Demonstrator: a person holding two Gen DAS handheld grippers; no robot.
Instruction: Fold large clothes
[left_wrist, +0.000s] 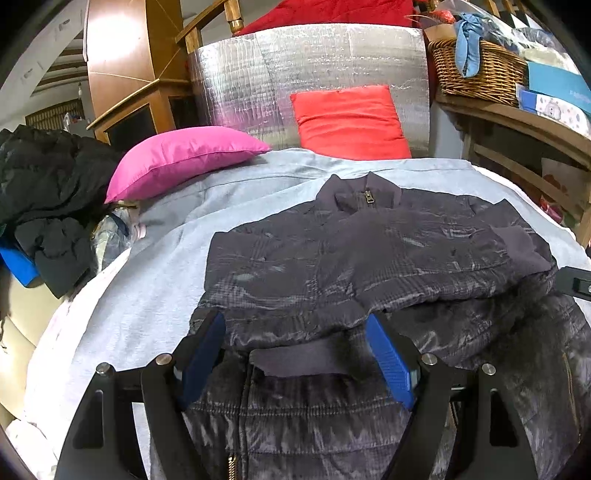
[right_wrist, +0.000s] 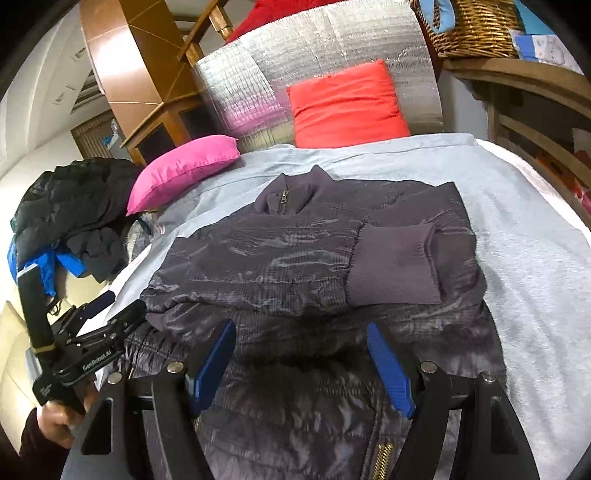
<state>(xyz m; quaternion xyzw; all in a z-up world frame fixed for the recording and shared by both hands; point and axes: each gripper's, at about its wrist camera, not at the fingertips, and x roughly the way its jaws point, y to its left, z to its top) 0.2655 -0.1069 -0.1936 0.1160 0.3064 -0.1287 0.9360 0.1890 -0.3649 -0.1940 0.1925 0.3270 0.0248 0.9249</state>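
Ahead of both claws, a dark grey quilted jacket (left_wrist: 369, 266) lies flat on a pale blue sheet (left_wrist: 155, 295) covering the bed. Its collar and zip pull (left_wrist: 367, 195) point away from the claws toward a red cushion (left_wrist: 351, 122) and a silver padded headboard (left_wrist: 306, 74); its hem end lies nearest, under the claws, so the long axis runs straight out from them. Both sleeves are folded across the chest, the ribbed cuff (right_wrist: 395, 269) ahead and right of the right claw (right_wrist: 301, 354). The left claw (left_wrist: 295, 350) stands with its blue fingers (left_wrist: 391, 362) apart over the jacket's near part, gripping nothing; the right claw is likewise spread and empty above the fabric. Left of the left claw, beyond it, sit a pink pillow (left_wrist: 177, 158) and a heap of dark clothes (left_wrist: 48, 192). Far right, a wicker basket (left_wrist: 480, 74) rests on a wooden shelf.
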